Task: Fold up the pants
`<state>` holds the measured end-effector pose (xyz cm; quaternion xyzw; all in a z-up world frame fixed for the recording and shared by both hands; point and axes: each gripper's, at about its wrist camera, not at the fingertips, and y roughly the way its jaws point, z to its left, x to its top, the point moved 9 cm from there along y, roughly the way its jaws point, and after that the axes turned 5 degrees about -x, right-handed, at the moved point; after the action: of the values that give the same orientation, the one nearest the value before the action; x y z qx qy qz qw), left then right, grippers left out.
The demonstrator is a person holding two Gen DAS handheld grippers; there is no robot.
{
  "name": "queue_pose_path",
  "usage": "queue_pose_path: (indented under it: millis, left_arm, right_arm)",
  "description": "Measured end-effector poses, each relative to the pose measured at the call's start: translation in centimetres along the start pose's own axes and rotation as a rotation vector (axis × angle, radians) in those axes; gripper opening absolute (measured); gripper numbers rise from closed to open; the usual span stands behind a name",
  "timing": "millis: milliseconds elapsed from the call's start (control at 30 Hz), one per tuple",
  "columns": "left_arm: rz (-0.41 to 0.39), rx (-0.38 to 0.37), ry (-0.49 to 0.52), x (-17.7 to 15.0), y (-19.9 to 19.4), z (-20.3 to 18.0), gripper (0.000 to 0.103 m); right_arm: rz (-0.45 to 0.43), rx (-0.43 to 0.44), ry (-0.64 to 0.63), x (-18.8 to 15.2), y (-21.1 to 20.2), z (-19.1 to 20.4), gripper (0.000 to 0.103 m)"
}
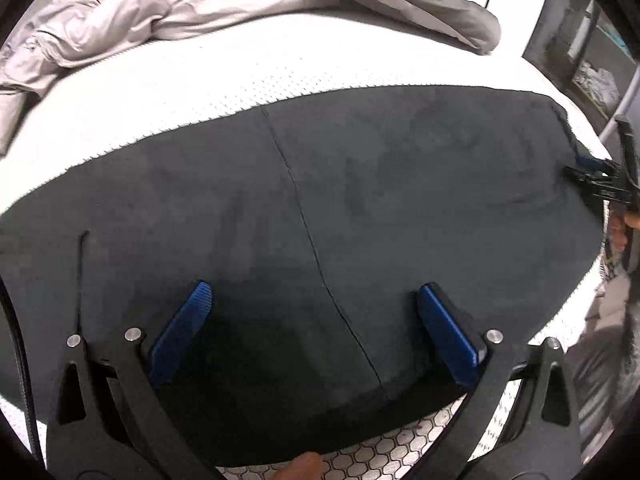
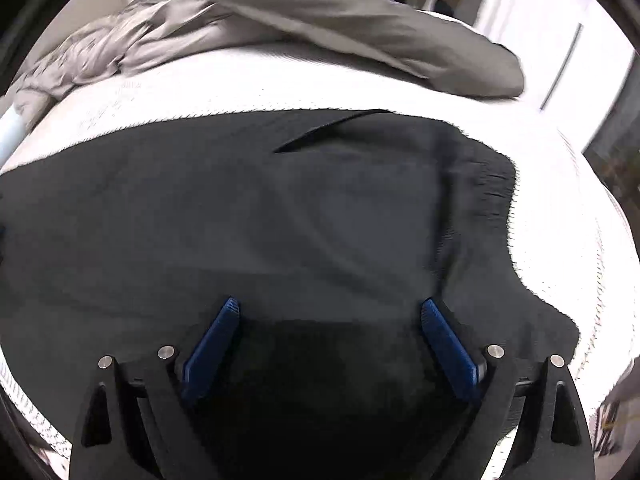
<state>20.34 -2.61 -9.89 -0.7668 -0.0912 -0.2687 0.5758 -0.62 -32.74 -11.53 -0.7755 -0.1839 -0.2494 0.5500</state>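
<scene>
Dark pants (image 1: 360, 184) lie spread flat across a white bed (image 1: 168, 92), a thin seam running down their middle. My left gripper (image 1: 315, 287) hovers open over the near part of the fabric, with nothing between its blue pads (image 1: 188, 320). At the right edge of the left wrist view, the right gripper (image 1: 600, 184) sits by the end of the pants. In the right wrist view the pants (image 2: 280, 220) show a gathered waistband (image 2: 492, 192) at the right. My right gripper (image 2: 331, 303) stands open above the cloth, touching nothing that I can see.
A crumpled grey garment (image 1: 200, 4) lies along the far side of the bed, also visible as the grey garment (image 2: 320, 20) in the right wrist view. A fingertip (image 1: 304, 466) shows at the near bed edge. Shelving (image 1: 588, 64) stands beyond the bed on the right.
</scene>
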Motion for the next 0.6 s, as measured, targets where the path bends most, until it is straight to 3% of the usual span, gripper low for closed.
queue_pose_path:
  millis: [67,167,233,300,400,533,600]
  left_arm:
    - [-0.035,-0.042,0.007,1.1,-0.8,-1.6,0.102]
    - [-0.072,-0.108,0.048,2.7,-1.0,-5.1,0.102]
    - [-0.048,-0.138,0.076,3.2,0.2,-7.6,0.102]
    - [0.013,-0.12,0.108,3.3,2.5,-9.3,0.102]
    - [0.08,-0.064,0.105,3.5,5.5,-9.5,0.102]
    - [0.076,-0.039,0.08,3.0,5.0,-7.9,0.102]
    - [0.058,0.032,0.051,2.3,3.7,-4.3,0.103]
  right_arm:
    - [-0.02,-0.025,-0.008,0.5,-1.2,1.1,0.092]
    - [-0.073,0.119,-0.023,1.7,-3.1,5.1,0.092]
    - [-0.091,0.218,-0.075,2.5,-4.1,9.8,0.092]
    - [-0.079,0.248,-0.135,2.7,-4.0,13.1,0.092]
    - [-0.011,0.216,-0.2,2.4,-1.5,16.2,0.092]
    - [0.009,0.201,-0.18,3.1,0.5,14.8,0.093]
    - [-0.008,0.06,-0.162,3.7,0.8,10.9,0.094]
